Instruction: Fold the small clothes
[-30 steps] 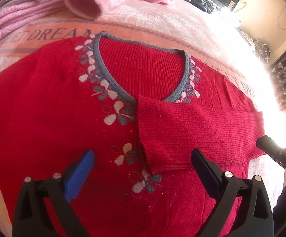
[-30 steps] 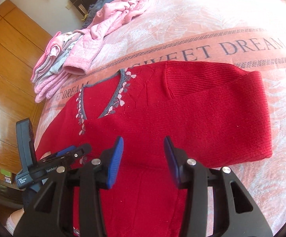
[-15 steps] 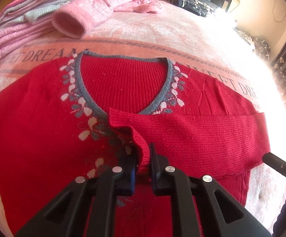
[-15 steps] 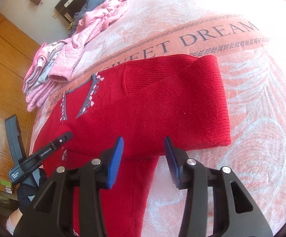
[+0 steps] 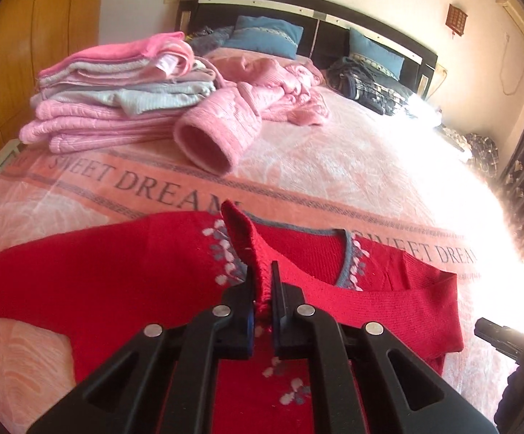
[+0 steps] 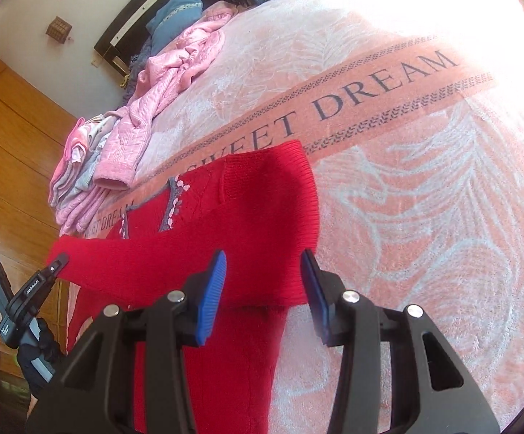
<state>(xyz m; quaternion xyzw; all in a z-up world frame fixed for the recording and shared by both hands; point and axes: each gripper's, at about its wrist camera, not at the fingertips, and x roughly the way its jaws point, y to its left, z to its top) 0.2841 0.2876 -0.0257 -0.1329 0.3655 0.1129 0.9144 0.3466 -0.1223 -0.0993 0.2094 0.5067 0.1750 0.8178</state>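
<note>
1. Since half a second ago, the left gripper has lifted the sleeve cuff it pinched, so the cuff now stands up above the chest of the red sweater instead of lying flat across it.
2. Its jaws are clamped tight on the cuff; red knit fills the narrow slot between them and sticks up past the fingertips, in front of the grey-trimmed neckline.
3. The red sweater lies flat on the bed, front up, across the "SWEET DREAM" band of the pink bedspread, near the camera; its body runs under and behind the left gripper.
4. In the right wrist view, the right gripper hangs with jaws wide apart and nothing between them, just above the folded right edge of the sweater.
5. That folded edge lies between and just beyond the blue pads; whether they touch the knit cannot be told.
6. At the far left of the bed sits a stack of folded pink and grey clothes, with a loose pink garment beside it, well apart from the sweater.
7. The left gripper's body also shows at the left edge of the right wrist view.
</note>
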